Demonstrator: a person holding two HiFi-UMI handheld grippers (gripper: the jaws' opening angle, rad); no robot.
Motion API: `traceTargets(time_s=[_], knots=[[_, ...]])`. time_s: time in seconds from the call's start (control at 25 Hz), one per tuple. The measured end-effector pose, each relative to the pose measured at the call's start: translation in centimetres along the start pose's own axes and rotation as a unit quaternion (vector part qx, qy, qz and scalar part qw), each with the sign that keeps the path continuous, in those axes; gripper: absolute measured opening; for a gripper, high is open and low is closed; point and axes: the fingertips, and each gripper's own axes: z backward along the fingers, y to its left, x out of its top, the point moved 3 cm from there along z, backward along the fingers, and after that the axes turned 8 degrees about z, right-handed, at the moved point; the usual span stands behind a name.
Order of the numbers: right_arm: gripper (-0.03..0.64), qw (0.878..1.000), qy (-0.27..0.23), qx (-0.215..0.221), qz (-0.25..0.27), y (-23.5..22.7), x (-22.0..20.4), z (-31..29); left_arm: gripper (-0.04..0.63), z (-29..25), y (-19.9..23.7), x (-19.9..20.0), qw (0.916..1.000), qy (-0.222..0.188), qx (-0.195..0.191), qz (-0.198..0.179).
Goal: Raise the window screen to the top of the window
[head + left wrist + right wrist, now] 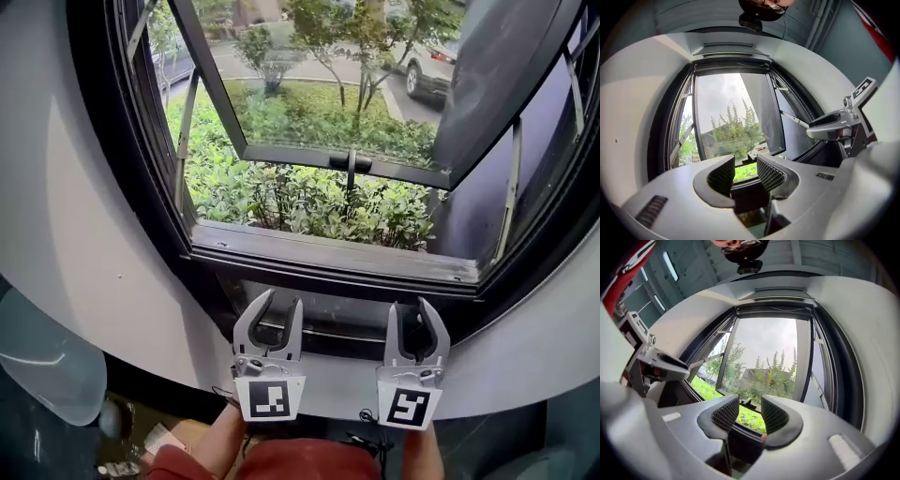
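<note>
The window has a dark frame, and its glass sash is swung outward over green shrubs. No mesh spans the opening. A dark bar lies across the very top of the frame, also seen in the right gripper view as the top bar; it looks like the screen's rail. My left gripper and right gripper hang side by side just below the sill, pointing at the window. Both stand open with nothing between the fingers, as the left gripper and right gripper views show.
A white wall surrounds the window recess. The sash handle sits at the middle of the sash's lower rail. A pale translucent object lies at the lower left. A car is parked outside.
</note>
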Motion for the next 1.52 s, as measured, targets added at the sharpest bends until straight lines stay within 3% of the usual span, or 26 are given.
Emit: traceTargets(time_s=[0.16,0.36,0.6,0.96,1.16,1.36,1.52], knots=[[0.153,0.999,0.025,0.014,-0.046,2.5,-2.1,1.6,0.13,1.5,-0.5,-3.0,0.9985,0.026,0.01,0.047],[0.153,0.997,0.044,0.026,-0.062,3.7,-3.7,2.6,0.13,2.6,-0.5,-4.3,0.9988,0.038,0.016,0.028],[0.153,0.996,0.052,0.031,-0.07,4.3,-4.2,3.0,0.13,2.9,-0.2,-4.7,0.9982,0.04,0.026,0.036],[0.149,0.996,0.045,0.055,-0.062,4.7,-3.6,2.9,0.127,2.8,-1.3,-4.4,0.9984,0.038,0.007,0.042],[0.114,0.996,0.038,0.062,-0.058,4.9,-3.0,2.8,0.086,2.8,-1.7,-4.5,0.9984,0.038,0.001,0.042],[0.018,0.995,0.049,0.068,-0.058,5.3,-3.6,3.1,0.055,3.0,-2.0,-4.6,0.9988,0.032,0.003,0.037],[0.009,0.995,0.046,0.067,-0.061,5.5,-3.4,3.2,0.006,3.3,-1.8,-4.9,0.9985,0.039,0.004,0.038]])
